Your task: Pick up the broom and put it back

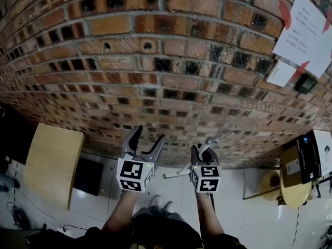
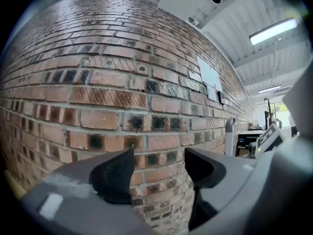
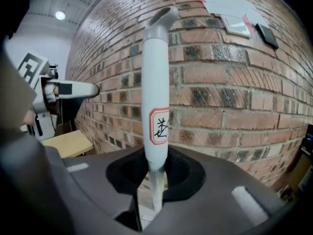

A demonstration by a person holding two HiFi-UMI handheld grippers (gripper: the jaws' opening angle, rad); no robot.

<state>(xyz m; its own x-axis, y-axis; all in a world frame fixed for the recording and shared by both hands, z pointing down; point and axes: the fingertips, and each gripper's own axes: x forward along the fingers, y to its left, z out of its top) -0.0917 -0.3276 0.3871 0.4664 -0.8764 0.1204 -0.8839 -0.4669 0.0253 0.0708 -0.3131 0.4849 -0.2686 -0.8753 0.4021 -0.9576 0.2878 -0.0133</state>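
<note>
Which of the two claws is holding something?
The right gripper, clamped on the white broom handle; the left gripper stands open and empty.

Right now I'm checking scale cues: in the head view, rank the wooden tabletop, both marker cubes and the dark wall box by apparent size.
1. wooden tabletop
2. left marker cube and right marker cube, about alike; nearness to the camera inflates them
3. dark wall box

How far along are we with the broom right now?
Pickup looks done: the right gripper is shut on the broom handle, which stands upright in front of the brick wall. The left gripper is open with nothing between its fingers. Left to do: set the broom back; it is not yet released.
</note>
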